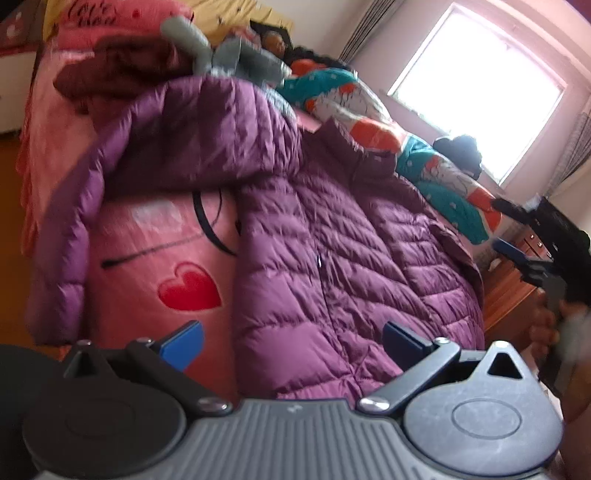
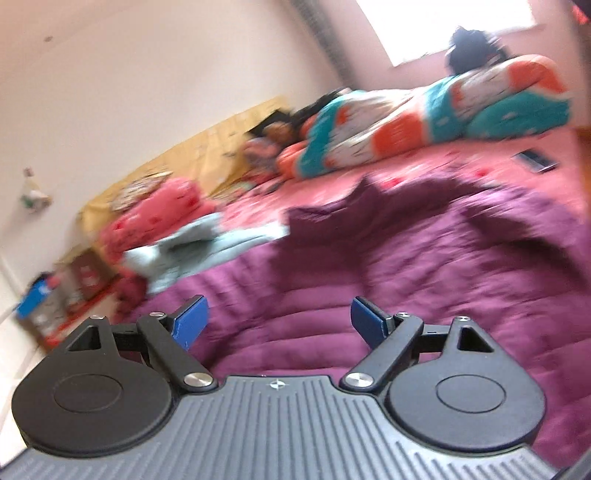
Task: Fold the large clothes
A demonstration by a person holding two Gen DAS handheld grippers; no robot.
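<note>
Both of my claws stand with their blue pads wide apart and nothing between them. From my left gripper [image 1: 293, 341] I look over the purple quilted jacket [image 1: 332, 240], spread front-up on the pink bedsheet [image 1: 155, 258] with one sleeve flung out to the left; its hem is cut off behind my own housing. Far right in that view, my right gripper [image 1: 517, 236] shows only in part, past the jacket's edge, the hand [image 1: 546, 325] under it blurred. From my right gripper [image 2: 280, 319] everything smears: the jacket fills the foreground, a pale blue garment [image 2: 184, 243] lies left of it, a teal, orange and white quilt [image 2: 424, 110] runs along the far side, and a glaring window [image 2: 443, 26] is clipped at the top.
</note>
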